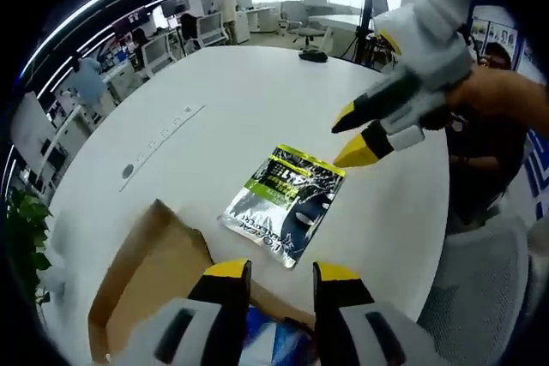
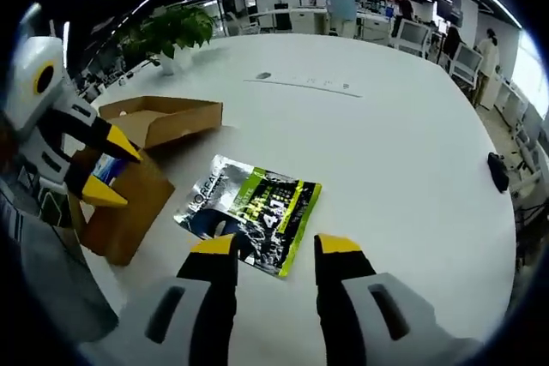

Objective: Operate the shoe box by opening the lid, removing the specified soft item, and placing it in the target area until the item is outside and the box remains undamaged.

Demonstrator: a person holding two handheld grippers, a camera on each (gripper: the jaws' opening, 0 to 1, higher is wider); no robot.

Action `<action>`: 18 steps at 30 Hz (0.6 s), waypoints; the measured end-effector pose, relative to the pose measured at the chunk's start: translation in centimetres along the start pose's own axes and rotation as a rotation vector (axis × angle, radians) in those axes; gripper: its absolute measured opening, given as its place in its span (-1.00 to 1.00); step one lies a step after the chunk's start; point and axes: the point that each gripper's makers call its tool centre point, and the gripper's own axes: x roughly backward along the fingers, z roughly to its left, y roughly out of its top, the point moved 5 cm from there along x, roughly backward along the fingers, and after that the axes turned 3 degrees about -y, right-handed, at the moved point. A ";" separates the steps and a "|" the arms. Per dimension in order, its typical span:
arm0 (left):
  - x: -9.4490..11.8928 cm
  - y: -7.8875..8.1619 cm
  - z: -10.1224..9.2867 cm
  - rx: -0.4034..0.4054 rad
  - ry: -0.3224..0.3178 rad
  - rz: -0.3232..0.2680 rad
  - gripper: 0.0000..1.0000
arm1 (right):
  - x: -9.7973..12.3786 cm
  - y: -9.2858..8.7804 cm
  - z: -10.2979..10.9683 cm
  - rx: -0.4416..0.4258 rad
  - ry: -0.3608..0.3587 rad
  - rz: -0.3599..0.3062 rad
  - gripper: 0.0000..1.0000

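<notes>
judged at the tail of the placing step: foil sachet [image 2: 249, 212] lying flat on the white table [image 2: 403, 143], outside the cardboard shoe box [image 2: 129, 203], with lid [image 2: 159, 117] swung open and resting beside it on the tabletop. right gripper [image 2: 276, 250] hanging just above the near edge of the sachet, yellow-tipped jaws apart and clamped on nothing; seen from the left gripper view as the other tool [image 1: 356, 139] poised over the sachet's far corner [image 1: 283, 203], apart from it. left gripper [image 1: 281, 276] poised over the box mouth, jaws apart and empty too, with blue-and-white contents [image 1: 266, 340] visible below between them, not clear enough to name. next move, as a guess, calls for lifting the right tool straight up and clear without dragging the foil, and either backing the left tool out of the box or lowering it for another item without scraping the cardboard walls. box flap [image 1: 154, 272] standing close to the left jaws, so a sideways swing there risks bending it. plenty of open tabletop beyond the sachet; a pale strip with a small round object [image 2: 300, 81] well apart, a dark item [image 2: 497, 169] near the far edge, a potted plant [image 2: 171, 32] beyond the box. table rim curving close on the near side, so little spare room toward the person.
</notes>
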 end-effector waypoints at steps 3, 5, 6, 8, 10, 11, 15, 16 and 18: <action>0.6 -0.5 0.3 0.016 0.003 -0.006 -0.42 | 0.8 0.0 0.1 0.015 -0.003 -0.004 -0.29; 1.0 -0.8 0.5 0.024 0.003 -0.015 -0.40 | 1.2 0.1 0.2 0.023 -0.003 -0.010 -0.26; 1.3 -0.8 0.5 0.030 -0.002 -0.021 -0.39 | 1.6 0.2 0.3 0.024 0.001 -0.015 -0.24; 1.9 -0.6 0.6 0.049 -0.015 -0.057 -0.35 | 2.1 0.5 0.6 0.012 0.022 -0.024 -0.19; 2.7 -0.8 0.8 0.053 -0.016 -0.066 -0.35 | 2.6 0.8 1.0 0.017 0.033 -0.032 -0.16; 3.0 -0.9 0.9 0.050 -0.013 -0.070 -0.35 | 2.8 1.0 1.1 0.024 0.033 -0.035 -0.15; 4.0 -1.6 1.6 0.051 -0.006 -0.079 -0.33 | 3.6 1.7 1.9 0.047 0.046 -0.046 -0.11; 4.1 -1.7 1.8 0.050 -0.005 -0.079 -0.33 | 3.8 1.8 2.1 0.054 0.049 -0.047 -0.10; 4.5 -2.2 2.0 0.052 -0.001 -0.077 -0.31 | 4.2 2.0 2.6 0.077 0.051 -0.051 -0.07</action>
